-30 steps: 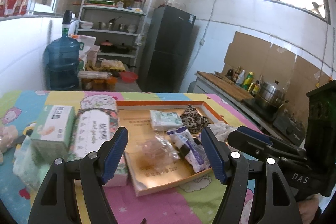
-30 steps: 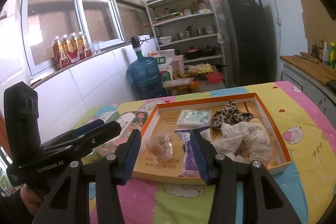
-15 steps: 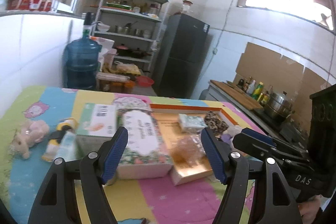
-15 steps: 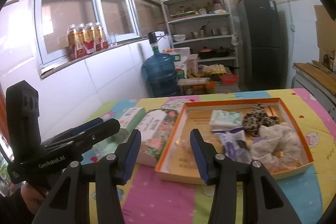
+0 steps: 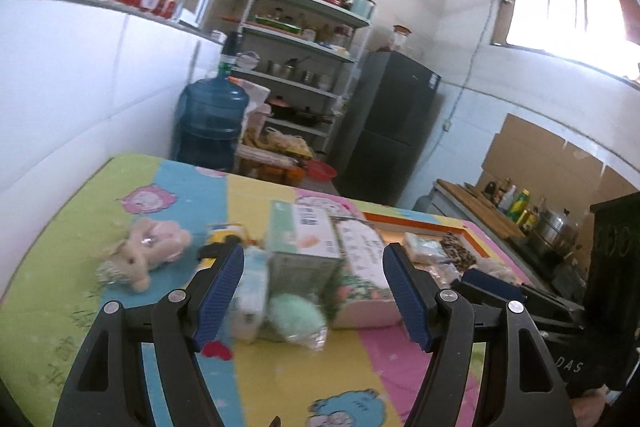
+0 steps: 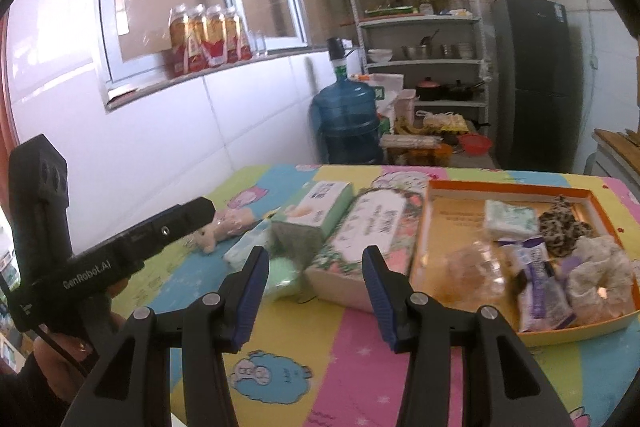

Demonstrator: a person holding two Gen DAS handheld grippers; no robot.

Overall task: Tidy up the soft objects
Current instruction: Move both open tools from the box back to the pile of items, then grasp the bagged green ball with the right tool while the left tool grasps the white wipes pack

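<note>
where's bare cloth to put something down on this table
Free: the near strip of the tablecloth in front of the floral box and green puff. Crowded: the orange tray and the cluster beside the pink plush.

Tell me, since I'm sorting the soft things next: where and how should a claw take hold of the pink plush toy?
Grip the pink plush toy across its rounded body, coming from above with the left claw, which is open and nearer. The toy lies flat on the table cloth with bare cloth around it on most sides, so the fingers can likely straddle the middle; the thin limbs look floppy and easy to slip.
</note>
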